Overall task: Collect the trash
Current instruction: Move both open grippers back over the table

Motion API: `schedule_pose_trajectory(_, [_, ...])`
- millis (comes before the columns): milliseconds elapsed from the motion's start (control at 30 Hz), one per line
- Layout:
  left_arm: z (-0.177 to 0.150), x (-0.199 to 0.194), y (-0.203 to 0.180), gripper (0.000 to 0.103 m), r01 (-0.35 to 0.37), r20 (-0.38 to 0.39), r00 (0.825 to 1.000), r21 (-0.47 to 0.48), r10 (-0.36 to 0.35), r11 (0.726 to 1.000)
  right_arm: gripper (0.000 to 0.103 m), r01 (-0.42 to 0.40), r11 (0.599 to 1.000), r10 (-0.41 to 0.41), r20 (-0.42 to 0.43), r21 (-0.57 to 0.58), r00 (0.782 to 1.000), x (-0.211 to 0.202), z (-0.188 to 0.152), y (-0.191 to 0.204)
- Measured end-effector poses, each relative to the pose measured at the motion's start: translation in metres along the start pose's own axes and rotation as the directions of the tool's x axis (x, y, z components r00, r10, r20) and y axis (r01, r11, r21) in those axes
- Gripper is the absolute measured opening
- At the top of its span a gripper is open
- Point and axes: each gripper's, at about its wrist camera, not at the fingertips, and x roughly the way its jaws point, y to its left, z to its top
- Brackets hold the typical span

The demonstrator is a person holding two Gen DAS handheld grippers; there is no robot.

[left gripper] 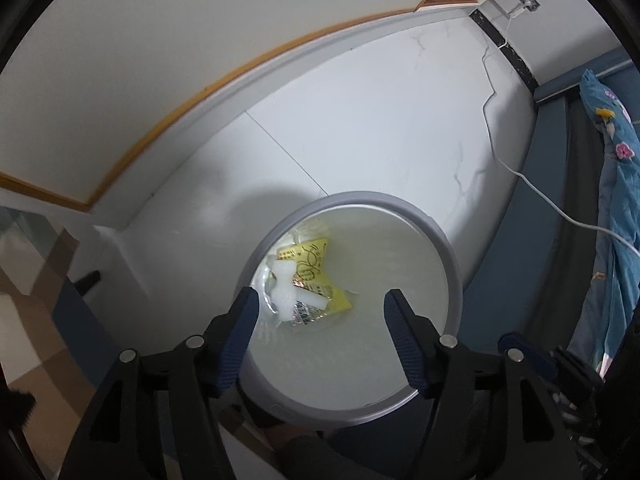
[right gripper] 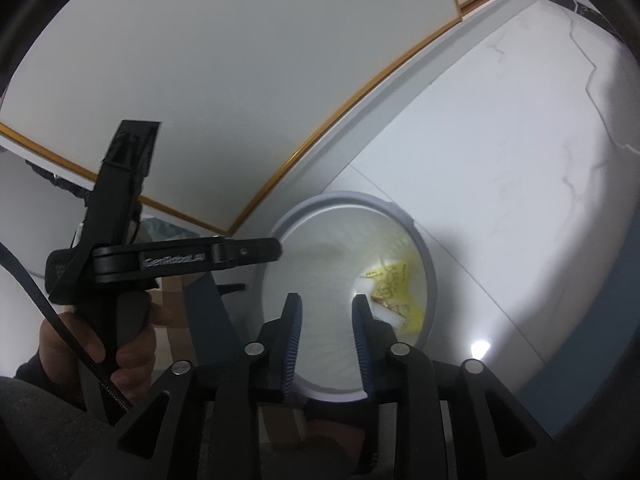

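Note:
A round grey-rimmed trash bin point(left gripper: 448, 240) stands on the pale floor, lined with a whitish bag. At its bottom lie a yellow wrapper point(left gripper: 310, 260) and a white foam piece point(left gripper: 286, 286). My left gripper point(left gripper: 322, 300) hovers over the bin mouth, open wide, with nothing between its blue pads. In the right wrist view the same bin point(right gripper: 424, 248) shows the yellow wrapper point(right gripper: 394, 280). My right gripper point(right gripper: 326, 302) hangs above the bin, open a little, holding nothing. The left gripper's black body point(right gripper: 168, 260) and the hand on it point(right gripper: 128, 340) appear at the left.
A white wall with a wood-edged panel point(left gripper: 160, 128) runs behind the bin. A white cable point(left gripper: 532, 184) trails over the marble floor to a wall socket. A blue floral quilt point(left gripper: 616, 184) hangs at the right. A dark shoe shows below the bin point(left gripper: 304, 448).

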Motion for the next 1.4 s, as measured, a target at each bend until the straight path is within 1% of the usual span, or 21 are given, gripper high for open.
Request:
schedule_pose_trajectory(100, [-0.004,-0.013,0.001,0.062,-0.015,0.026,1.0,0.02,0.014,1.0,0.032,0.004,1.0,-0.004,0.005,0.011,1.0,-0.005,0.001,0.001])
schedule_pose_trajectory(133, [-0.006,-0.021,0.001,0.062,-0.032,0.043,0.999,0.028,0.031,0.999,0.032,0.005,1.0,-0.005,0.007,0.013,1.0,-0.008,0.003,0.002])
schedule_pose_trajectory(200, [-0.01,-0.032,0.003,0.062,-0.053,0.069,0.996,0.033,0.05,0.998,0.036,0.003,1.0,-0.003,0.021,0.007,1.0,-0.015,0.004,0.006])
schedule_pose_trajectory(333, [-0.019,-0.065,0.006,0.068,-0.077,0.144,0.987,0.009,0.075,0.997,0.041,0.005,1.0,-0.003,0.06,-0.02,0.998,-0.032,0.008,0.019])
schedule_pose_trajectory(400, [-0.025,-0.084,0.008,0.069,-0.085,0.193,0.977,-0.01,0.085,0.996,0.044,0.002,1.0,0.0,0.086,-0.031,0.996,-0.044,0.01,0.027])
schedule_pose_trajectory(467, [-0.03,-0.102,0.01,0.071,-0.09,0.234,0.968,-0.027,0.094,0.996,0.045,-0.002,0.999,0.007,0.109,-0.042,0.994,-0.052,0.011,0.034])
schedule_pose_trajectory(633, [-0.051,-0.145,0.02,0.074,-0.116,0.34,0.931,-0.082,0.137,0.99,0.049,-0.002,0.996,0.02,0.183,-0.094,0.983,-0.085,0.012,0.061])
schedule_pose_trajectory(700, [-0.058,-0.159,0.023,0.074,-0.096,0.362,0.924,-0.101,0.126,0.99,0.053,-0.006,0.993,0.031,0.215,-0.118,0.976,-0.1,0.011,0.074])
schedule_pose_trajectory(733, [-0.064,-0.168,0.025,0.074,-0.095,0.379,0.916,-0.111,0.13,0.989,0.054,-0.009,0.992,0.036,0.225,-0.124,0.974,-0.105,0.01,0.079])
schedule_pose_trajectory(800, [-0.073,-0.182,0.027,0.074,-0.099,0.411,0.9,-0.125,0.142,0.987,0.056,-0.021,0.991,0.053,0.25,-0.129,0.967,-0.118,0.007,0.089])
schedule_pose_trajectory(833, [-0.081,-0.195,0.029,0.074,-0.094,0.439,0.887,-0.133,0.144,0.987,0.056,-0.027,0.991,0.061,0.257,-0.133,0.964,-0.121,0.006,0.093])
schedule_pose_trajectory(867, [-0.084,-0.2,0.03,0.074,-0.097,0.453,0.879,-0.14,0.15,0.985,0.057,-0.029,0.989,0.067,0.269,-0.142,0.961,-0.128,0.003,0.1])
schedule_pose_trajectory(900, [-0.092,-0.212,0.032,0.074,-0.104,0.482,0.861,-0.151,0.165,0.983,0.057,-0.026,0.988,0.069,0.279,-0.154,0.958,-0.134,0.001,0.106])
schedule_pose_trajectory(933, [-0.097,-0.218,0.034,0.075,-0.11,0.496,0.851,-0.156,0.174,0.982,0.057,-0.024,0.985,0.073,0.289,-0.168,0.954,-0.139,0.001,0.114])
schedule_pose_trajectory(1000, [-0.11,-0.238,0.04,0.079,-0.154,0.532,0.816,-0.178,0.227,0.972,0.058,-0.021,0.98,0.084,0.31,-0.2,0.947,-0.149,-0.003,0.127])
schedule_pose_trajectory(1067, [-0.12,-0.251,0.047,0.082,-0.184,0.555,0.787,-0.207,0.27,0.961,0.061,-0.024,0.973,0.101,0.331,-0.23,0.938,-0.158,-0.009,0.142])
schedule_pose_trajectory(1167, [-0.141,-0.277,0.065,0.082,-0.18,0.589,0.751,-0.251,0.297,0.951,0.066,-0.034,0.96,0.139,0.367,-0.277,0.92,-0.174,-0.017,0.167])
schedule_pose_trajectory(1233, [-0.156,-0.29,0.074,0.082,-0.176,0.608,0.729,-0.277,0.314,0.945,0.067,-0.04,0.947,0.169,0.389,-0.318,0.906,-0.186,-0.026,0.188])
schedule_pose_trajectory(1300, [-0.172,-0.304,0.085,0.082,-0.172,0.627,0.707,-0.297,0.328,0.939,0.069,-0.049,0.935,0.196,0.397,-0.352,0.896,-0.194,-0.033,0.208])
schedule_pose_trajectory(1333, [-0.178,-0.309,0.091,0.083,-0.167,0.631,0.703,-0.303,0.329,0.938,0.07,-0.054,0.929,0.209,0.399,-0.366,0.893,-0.198,-0.038,0.216])
schedule_pose_trajectory(1400, [-0.193,-0.321,0.103,0.083,-0.154,0.645,0.685,-0.325,0.338,0.933,0.076,-0.072,0.917,0.24,0.4,-0.392,0.885,-0.203,-0.046,0.233])
